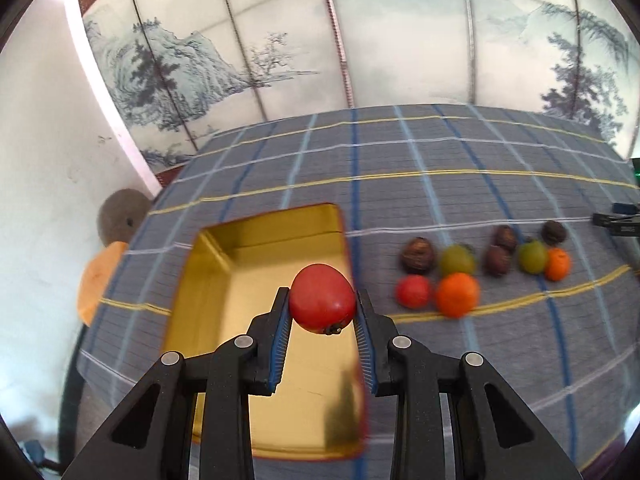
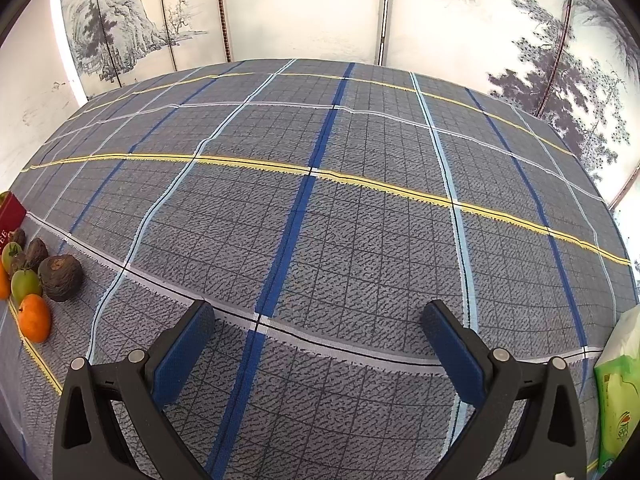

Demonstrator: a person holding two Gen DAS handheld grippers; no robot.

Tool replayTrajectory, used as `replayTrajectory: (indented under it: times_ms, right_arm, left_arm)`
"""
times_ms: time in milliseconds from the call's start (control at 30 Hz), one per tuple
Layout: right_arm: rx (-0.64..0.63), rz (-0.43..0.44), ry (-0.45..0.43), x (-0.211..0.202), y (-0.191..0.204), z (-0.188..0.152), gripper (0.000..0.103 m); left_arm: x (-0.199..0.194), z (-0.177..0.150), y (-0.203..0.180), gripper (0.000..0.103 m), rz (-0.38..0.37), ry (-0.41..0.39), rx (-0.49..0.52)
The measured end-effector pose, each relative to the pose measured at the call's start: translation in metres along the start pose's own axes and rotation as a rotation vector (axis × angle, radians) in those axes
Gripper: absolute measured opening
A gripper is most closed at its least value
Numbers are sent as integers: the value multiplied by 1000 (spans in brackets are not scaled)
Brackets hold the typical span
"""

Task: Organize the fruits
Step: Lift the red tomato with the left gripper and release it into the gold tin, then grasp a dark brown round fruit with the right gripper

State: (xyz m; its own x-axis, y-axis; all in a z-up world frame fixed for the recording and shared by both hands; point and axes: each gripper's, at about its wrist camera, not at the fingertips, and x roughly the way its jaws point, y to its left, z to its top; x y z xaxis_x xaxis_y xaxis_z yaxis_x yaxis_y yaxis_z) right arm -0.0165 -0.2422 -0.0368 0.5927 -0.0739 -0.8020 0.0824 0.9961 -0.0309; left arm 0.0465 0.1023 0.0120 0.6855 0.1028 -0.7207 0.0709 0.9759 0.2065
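My left gripper [image 1: 322, 309] is shut on a red tomato [image 1: 322, 302] and holds it above the open gold tin tray [image 1: 224, 276], near its right side. To the right, on the plaid cloth, lie another red tomato [image 1: 413, 291], an orange [image 1: 457, 294], a green tomato [image 1: 457, 260], several dark brown fruits [image 1: 417, 255] and a second orange [image 1: 557, 264]. My right gripper [image 2: 318, 322] is open and empty over bare cloth. In the right wrist view the fruit group sits at the far left: an orange [image 2: 35, 318], a green tomato [image 2: 25, 283], a brown fruit [image 2: 61, 272].
The table carries a grey-blue plaid cloth [image 2: 320, 200]. A painted folding screen [image 1: 280, 40] stands behind. A grey and orange plush toy [image 1: 108, 248] sits off the table's left edge. A green tissue pack [image 2: 618, 392] lies at the right. A red box edge [image 2: 10, 212] shows at the far left.
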Motion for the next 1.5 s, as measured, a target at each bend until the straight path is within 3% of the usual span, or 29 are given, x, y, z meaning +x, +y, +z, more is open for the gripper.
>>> replayTrajectory:
  times_ms: [300, 1033, 1300, 1500]
  right_arm:
    - [0, 0, 1, 0, 0, 0, 103]
    - [51, -33, 15, 1, -15, 5, 103]
    - [55, -37, 16, 1, -14, 5, 103]
    - [76, -43, 15, 1, -12, 4, 103]
  left_arm:
    - [46, 11, 37, 32, 82, 48, 18]
    - [122, 36, 75, 32, 101, 137, 25]
    - [143, 40, 79, 33, 144, 161, 59]
    - [137, 40, 87, 55, 136, 144, 28]
